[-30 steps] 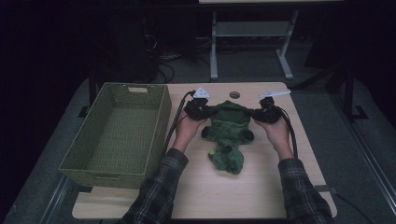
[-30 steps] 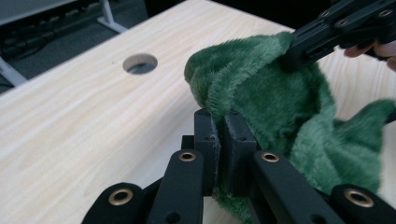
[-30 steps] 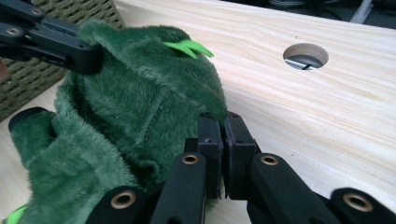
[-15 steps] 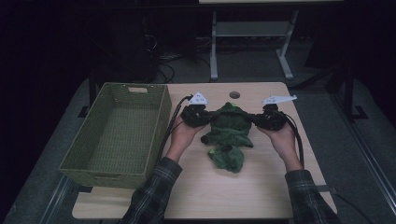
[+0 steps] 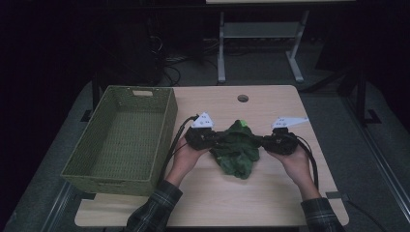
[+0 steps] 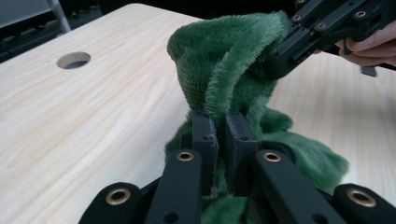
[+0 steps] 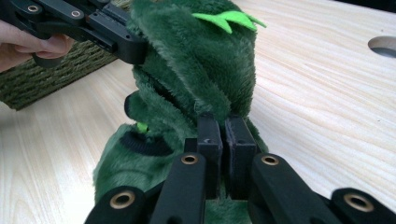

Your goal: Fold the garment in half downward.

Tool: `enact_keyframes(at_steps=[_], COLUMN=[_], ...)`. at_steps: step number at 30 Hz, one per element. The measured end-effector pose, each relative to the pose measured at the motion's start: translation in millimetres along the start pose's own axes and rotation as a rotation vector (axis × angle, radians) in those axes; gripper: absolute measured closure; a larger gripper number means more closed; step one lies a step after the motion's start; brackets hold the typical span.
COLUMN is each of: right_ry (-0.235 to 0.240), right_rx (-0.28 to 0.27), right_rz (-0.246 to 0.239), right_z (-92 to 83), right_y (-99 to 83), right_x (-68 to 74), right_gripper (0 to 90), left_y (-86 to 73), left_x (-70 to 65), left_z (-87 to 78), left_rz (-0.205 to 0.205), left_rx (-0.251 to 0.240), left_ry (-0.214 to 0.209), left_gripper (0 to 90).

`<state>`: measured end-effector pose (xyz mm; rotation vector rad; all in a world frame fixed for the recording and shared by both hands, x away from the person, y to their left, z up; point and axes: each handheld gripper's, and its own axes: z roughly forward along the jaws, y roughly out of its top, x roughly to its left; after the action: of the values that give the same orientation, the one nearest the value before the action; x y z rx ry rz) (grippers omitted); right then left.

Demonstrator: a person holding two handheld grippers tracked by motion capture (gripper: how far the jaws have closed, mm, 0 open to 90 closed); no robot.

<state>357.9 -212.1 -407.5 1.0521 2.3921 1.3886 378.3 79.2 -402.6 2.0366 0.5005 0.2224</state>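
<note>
1. woven green basket (image 5: 121, 137), one, stands empty at the left edge of the table (image 5: 270, 203), just beside the left hand; its open top and nearness suggest it is the likely receptacle for the garment.
2. left gripper (image 5: 209, 139), one, has its jaws closed on a fold of the plush; in the left gripper view (image 6: 219, 140) the two pads pinch a ridge of green pile between them, so the left end is lifted off the wood.
3. green plush garment (image 5: 237, 150), one, hangs between the two grippers near the table's middle, its lower part sagging onto the tabletop; a held point on each side probably serves to spread or carry it. bright green spikes (image 7: 226, 18) mark one raised part, and a dark ribbed cuff (image 7: 144, 142) shows lower down.
4. right gripper (image 5: 270, 143), one, likewise has its jaws clamped on the fabric; the right gripper view (image 7: 222, 140) shows the pads shut on a pinch of pile.
5. round cable hole (image 5: 243, 98), one, lies in the tabletop beyond the garment, well apart from it.
</note>
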Motion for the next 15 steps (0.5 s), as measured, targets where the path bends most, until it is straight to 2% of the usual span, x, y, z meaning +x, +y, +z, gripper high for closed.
enact_keyframes(at_steps=[3,9,10,13,15], right_ry=[0.014,0.034,0.042,0.048,0.057], right_rx=[0.001,-0.024,-0.009,-0.021,-0.002], right_rz=[-0.003,-0.011,-0.008,-0.01,-0.005], right_z=[-2.6,-9.3,-10.2,-13.2,-14.7], right_y=[-7.3,-24.2,-27.0,-34.4,-38.8], right_x=[5.5,16.9,19.0,24.7,28.4], right_gripper=[86.4,86.2,86.0,86.0,85.8], left_y=[-5.1,-16.0,-18.0,-27.1,-34.2], left_x=[-6.4,-22.5,-24.2,-31.6,-36.5], left_z=[-4.4,-14.1,-14.8,-15.6,-15.6], left_rz=[0.016,0.086,0.093,0.096,0.087], left_rx=[-0.004,-0.009,-0.009,-0.003,0.009], left_ry=[-0.01,-0.017,-0.021,-0.039,-0.06], left_gripper=[83.9,83.8,83.9,83.9,83.9])
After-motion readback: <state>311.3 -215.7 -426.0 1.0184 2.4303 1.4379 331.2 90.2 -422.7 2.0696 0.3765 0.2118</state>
